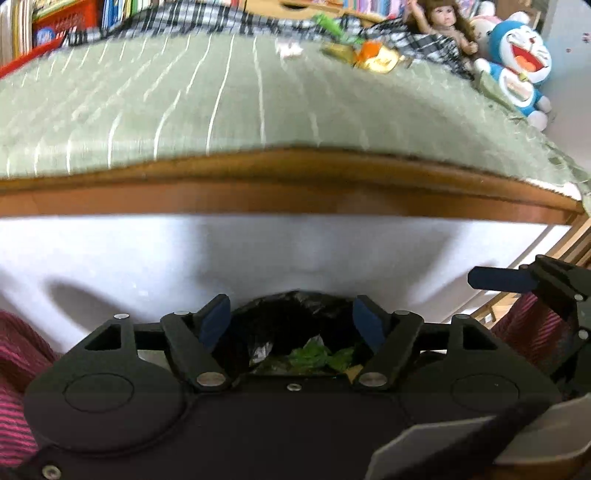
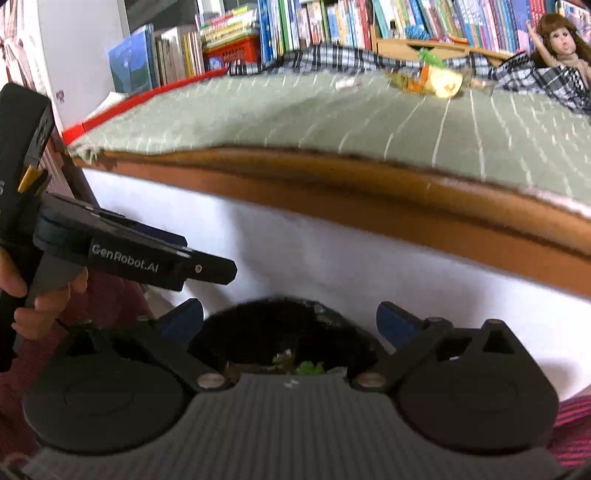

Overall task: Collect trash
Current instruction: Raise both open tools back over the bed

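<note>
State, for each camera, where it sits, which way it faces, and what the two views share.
Left wrist: on the left tool, facing down over the black bag toward the bed; the right tool shows.
Right wrist: on the right tool, facing likewise; the left tool and a hand show.
Shared: bag, bed, doll, wrappers.

a child's bedroom in a home. a wooden-framed bed (image 1: 295, 177) carries a green striped quilt (image 1: 184, 103) and a crumpled checked blanket (image 2: 332, 59); behind it stand shelves packed with picture books (image 2: 295, 22). a long-haired doll (image 1: 447, 22) and a blue-and-white cat plush toy (image 1: 517, 62) sit at the bed's far corner, beside a white wall (image 2: 74, 29).
</note>
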{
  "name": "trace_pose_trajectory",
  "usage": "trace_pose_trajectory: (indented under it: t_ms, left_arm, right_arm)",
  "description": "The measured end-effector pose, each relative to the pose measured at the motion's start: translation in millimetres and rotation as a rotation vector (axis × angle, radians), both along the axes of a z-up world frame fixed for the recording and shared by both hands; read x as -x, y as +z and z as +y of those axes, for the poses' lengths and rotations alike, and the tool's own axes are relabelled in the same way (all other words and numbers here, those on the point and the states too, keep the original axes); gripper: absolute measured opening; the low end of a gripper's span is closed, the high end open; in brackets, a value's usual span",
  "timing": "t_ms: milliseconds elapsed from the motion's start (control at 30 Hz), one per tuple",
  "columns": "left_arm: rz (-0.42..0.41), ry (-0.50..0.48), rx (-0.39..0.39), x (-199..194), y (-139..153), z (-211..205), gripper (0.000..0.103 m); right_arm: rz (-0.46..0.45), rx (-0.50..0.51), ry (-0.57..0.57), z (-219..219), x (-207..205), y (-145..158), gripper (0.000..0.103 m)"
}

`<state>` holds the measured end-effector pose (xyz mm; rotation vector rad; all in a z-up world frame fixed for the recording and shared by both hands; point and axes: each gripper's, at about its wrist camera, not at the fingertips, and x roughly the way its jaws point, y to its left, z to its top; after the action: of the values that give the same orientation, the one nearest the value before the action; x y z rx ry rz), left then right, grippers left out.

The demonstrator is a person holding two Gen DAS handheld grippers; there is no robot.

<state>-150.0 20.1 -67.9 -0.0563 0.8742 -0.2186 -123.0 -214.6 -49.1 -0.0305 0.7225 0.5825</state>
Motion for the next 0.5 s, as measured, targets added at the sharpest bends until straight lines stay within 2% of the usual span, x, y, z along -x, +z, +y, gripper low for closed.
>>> trace_pose_trajectory:
  t_ms: [267, 500]
  left_arm:
    - [-0.168, -0.059, 0.049, 0, 67, -3, 0.081]
    - [-0.257, -0.018, 0.079, -39, 109, -4, 0.081]
  right_arm:
    - [-0.180, -0.045, -0.034, -13, -2, 53, 0.103]
    - [-0.329, -0.025, -0.149, -31, -30, 90, 0.103]
